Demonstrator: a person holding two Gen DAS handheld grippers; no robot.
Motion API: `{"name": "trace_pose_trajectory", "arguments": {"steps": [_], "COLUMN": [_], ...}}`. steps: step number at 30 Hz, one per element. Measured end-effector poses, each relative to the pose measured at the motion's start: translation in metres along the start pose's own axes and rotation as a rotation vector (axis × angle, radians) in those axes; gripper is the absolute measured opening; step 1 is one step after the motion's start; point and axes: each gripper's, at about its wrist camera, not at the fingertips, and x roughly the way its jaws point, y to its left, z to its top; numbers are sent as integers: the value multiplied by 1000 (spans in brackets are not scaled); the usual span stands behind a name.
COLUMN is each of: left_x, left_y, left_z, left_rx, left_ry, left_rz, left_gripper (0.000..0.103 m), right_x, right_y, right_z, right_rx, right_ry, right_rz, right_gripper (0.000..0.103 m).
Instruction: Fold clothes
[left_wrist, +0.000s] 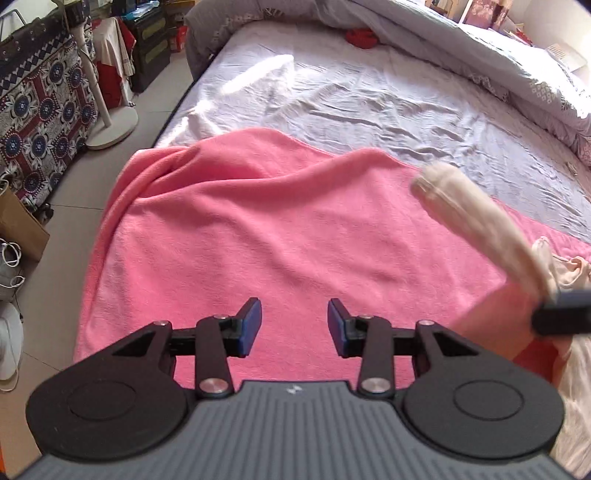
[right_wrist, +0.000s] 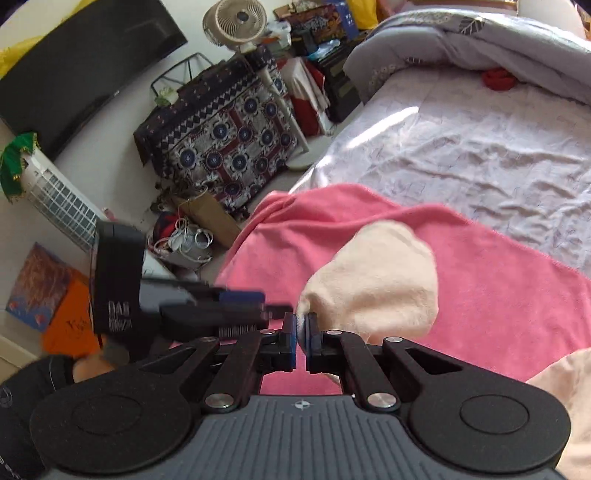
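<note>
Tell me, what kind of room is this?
Most likely a lived-in bedroom: a bed with a rumpled pale sheet and a grey duvet pushed back, a pink blanket spread over its near end, and a fan amid clutter along the wall.

The bed (left_wrist: 369, 99) carries a wrinkled pale sheet (left_wrist: 424, 110). A pink towel (left_wrist: 258, 229) covers its near end, draping over the left edge; a grey quilt (left_wrist: 461, 40) lies bunched along the far edge.
</note>
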Motion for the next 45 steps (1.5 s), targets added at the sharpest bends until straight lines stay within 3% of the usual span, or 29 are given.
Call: {"name": "trace_pose_trajectory", "arguments": {"steps": [5,7,9,11,14,18,20,24,27,31,34,37,39,42,45], "left_x": [10,14,17,20,22,26,34,46,53,68,63,49,44,53,79], "left_y": [21,21,19,11,-9,-28,-38,-49,-44,-50,-45,-32,-30,-38,-42], "left_z": [-20,-29,-36,-34,-21,-5,-3,0,5,1,-3,-4,-2,-3,-8], "left_rx": [27,28,32,45,97,178,225,293,288,373,365,280,275,317,311], "left_ry": [84,113,132,131,108,107,126,125,164,252,260,264,263,311,417], "left_rz": [84,72,45,-2,-67,-163,-146,-4,-45,-69,-131,-326,-393,-382,-376], "left_gripper": [50,50,50,50,51,66,66,66,67,67,67,70,81,81,81], "right_x": [78,99,94,85,63,27,15,-4,-20,-38,-53,-64,-66,-65,-62], "right_y": [20,29,34,35,25,2,-6,-23,-47,-77,-97,-110,-115,-118,-117], "right_z": [-69,-91,-97,-102,-108,-116,-120,-129,-136,-145,-150,-155,-158,-162,-165], "right_rx": [70,84,66,51,48,67,58,77,142,212,240,257,267,279,284], "right_ry": [132,160,140,127,117,90,95,95,64,45,37,34,37,40,44], "right_rz": [-44,-70,-44,-22,-16,-62,-87,-146,-215,-328,-395,-440,-457,-462,-450], "right_gripper": [8,17,42,50,49,52,54,55,55,55,55,55,55,55,55]}}
